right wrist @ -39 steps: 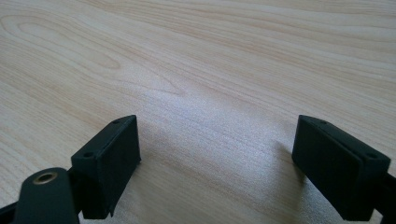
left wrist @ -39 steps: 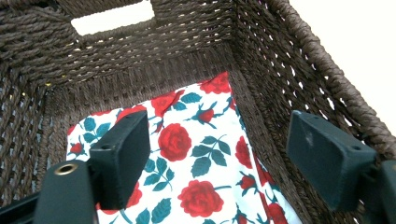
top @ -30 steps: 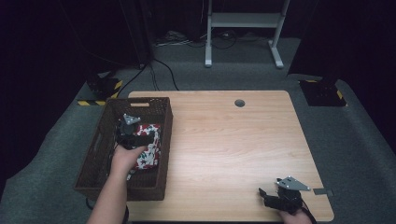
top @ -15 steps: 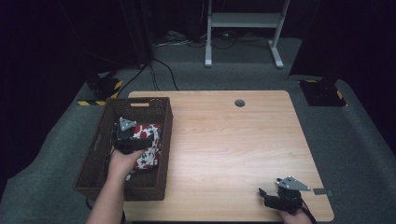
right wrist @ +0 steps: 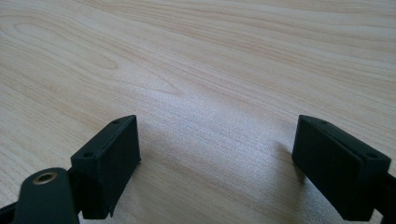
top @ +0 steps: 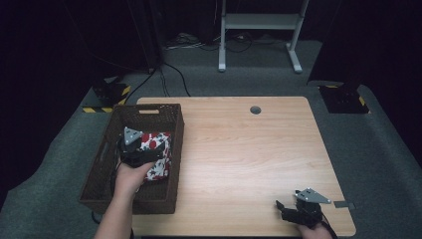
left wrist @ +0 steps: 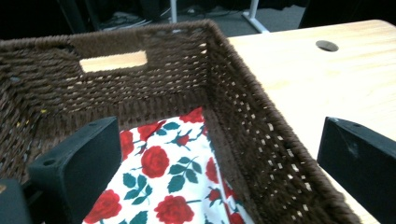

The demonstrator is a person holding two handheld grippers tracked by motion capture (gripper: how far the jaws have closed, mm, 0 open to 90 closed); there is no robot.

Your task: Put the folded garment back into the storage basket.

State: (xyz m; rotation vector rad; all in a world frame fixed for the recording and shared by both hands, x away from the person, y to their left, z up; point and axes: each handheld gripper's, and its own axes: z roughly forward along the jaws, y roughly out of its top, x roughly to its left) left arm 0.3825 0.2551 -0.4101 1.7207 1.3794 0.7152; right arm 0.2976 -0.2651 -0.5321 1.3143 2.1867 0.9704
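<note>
The rose-print cloth lies in the wicker basket at the counter's 9 o'clock; left claw hangs wide open over it, so I'd guess a grab comes next: drop, then pinch; right claw idles wide at 5 o'clock; the cloth's near end is cut off.

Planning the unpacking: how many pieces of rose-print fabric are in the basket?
1 that I can see: the rose-print fabric lies along the right wall of the basket, under the left gripper. More may be hidden beneath it or the hand.
</note>
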